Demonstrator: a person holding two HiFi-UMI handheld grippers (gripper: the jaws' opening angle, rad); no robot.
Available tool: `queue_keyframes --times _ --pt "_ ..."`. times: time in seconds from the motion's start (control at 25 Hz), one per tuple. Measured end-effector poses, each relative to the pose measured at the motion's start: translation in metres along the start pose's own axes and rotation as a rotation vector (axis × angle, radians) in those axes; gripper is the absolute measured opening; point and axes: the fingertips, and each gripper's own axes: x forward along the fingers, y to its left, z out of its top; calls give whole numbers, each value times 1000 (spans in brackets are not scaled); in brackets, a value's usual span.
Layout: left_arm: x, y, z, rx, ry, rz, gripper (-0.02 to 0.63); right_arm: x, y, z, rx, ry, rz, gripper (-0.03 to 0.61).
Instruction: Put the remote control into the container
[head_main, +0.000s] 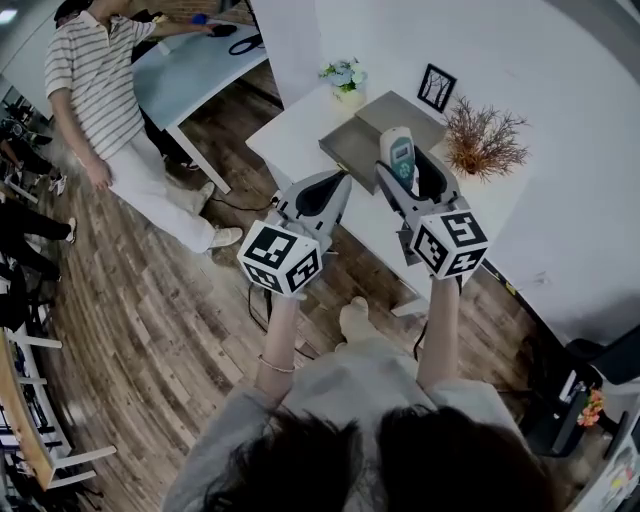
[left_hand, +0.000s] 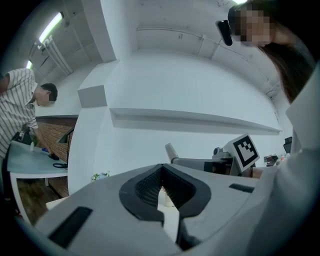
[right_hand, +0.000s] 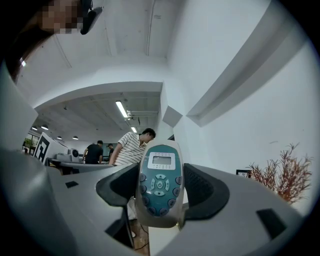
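Teal and white, the remote control (right_hand: 159, 182) is squeezed upright in the jaws of the right gripper (head_main: 405, 168). It seems to hang over the grey container (head_main: 352, 145) on the white desk (head_main: 295, 135). It is picked up but not yet put in. The left gripper (head_main: 322, 192) has its jaws closed on nothing. Dry twigs (head_main: 484, 140) stand close on the right, and the left side looks free.

A dark wood-plank floor (head_main: 150, 320) runs under a white surface (head_main: 300, 135) set against a plain white wall (head_main: 560, 120). Toward the wall the surface carries a small black picture frame (head_main: 436, 87), a spray of dried brown branches (head_main: 485, 140) and a little pot of pale flowers (head_main: 345, 78). Past a white pillar (head_main: 290, 40) stands a pale blue table (head_main: 195, 65). Tube lights (right_hand: 121, 108) glow on the ceiling, and a brick wall (left_hand: 50, 137) shows farther off.
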Motion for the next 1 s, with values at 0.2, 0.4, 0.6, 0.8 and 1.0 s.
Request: queue_keyframes --times 0.2,0.4,0.6,0.8,1.0 --pt "23 30 0 0 6 -10 3 32 -21 0 -2 4 -16 284" --pt "52 58 -1 1 13 -27 3 64 -48 2 -15 3 -42 284" --pt "78 83 -9 -17 25 -38 3 89 -67 -5 -11 24 -52 284" --pt "98 101 -19 -39 49 -42 3 106 -80 -18 0 64 -55 284" --pt "107 110 -32 -62 70 -50 3 117 -88 -33 7 99 -63 284"
